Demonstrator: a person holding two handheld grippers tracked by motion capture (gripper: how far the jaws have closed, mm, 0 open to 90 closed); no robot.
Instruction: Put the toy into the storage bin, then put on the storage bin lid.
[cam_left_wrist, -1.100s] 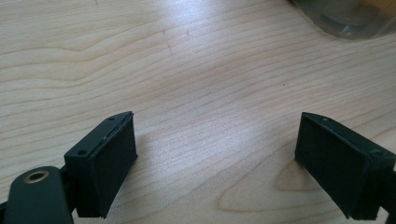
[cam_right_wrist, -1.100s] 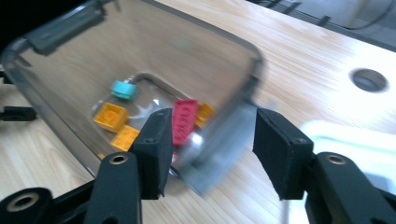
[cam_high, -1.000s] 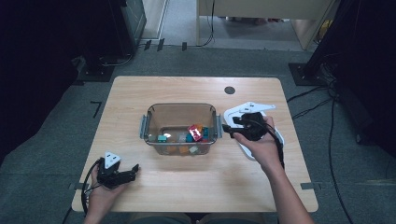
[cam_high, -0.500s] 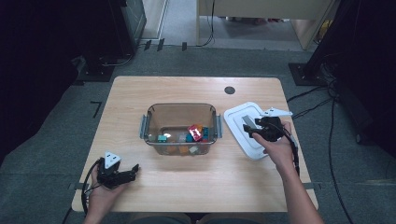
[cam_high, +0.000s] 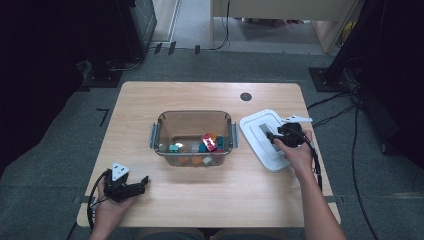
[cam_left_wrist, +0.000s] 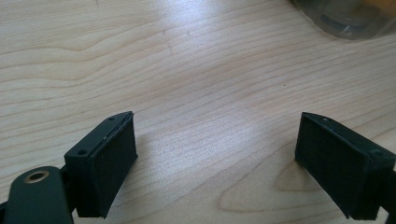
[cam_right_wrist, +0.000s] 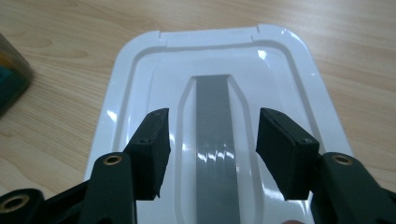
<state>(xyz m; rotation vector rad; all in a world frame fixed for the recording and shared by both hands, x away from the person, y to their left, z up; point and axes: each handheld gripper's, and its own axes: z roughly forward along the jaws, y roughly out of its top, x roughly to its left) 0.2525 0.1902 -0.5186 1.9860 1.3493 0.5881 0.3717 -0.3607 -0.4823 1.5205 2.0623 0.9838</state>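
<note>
We held the right gripper (cam_right_wrist: 212, 154) unclenched, its jaws having just closed slightly, astride the white lid's (cam_right_wrist: 140, 88) grey handle strip (cam_right_wrist: 212, 140); left gripper (cam_left_wrist: 215, 163) released over bare table (cam_left_wrist: 187, 70).

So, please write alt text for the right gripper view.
Open right hand-held gripper poised above a white container lid, its black jaws either side of the lid's grey handle strip. The lid lies flat on a light wooden table.

One wooden table (cam_high: 210, 95) carries one clear container (cam_high: 192, 120) near its middle and one white lid (cam_high: 255, 130) toward its right edge. Two grippers are over it: the left gripper (cam_high: 142, 181) near the front left corner, the right gripper (cam_high: 271, 134) above the lid. The small coloured blocks (cam_high: 209, 141) inside the container are too jumbled to count.
</note>
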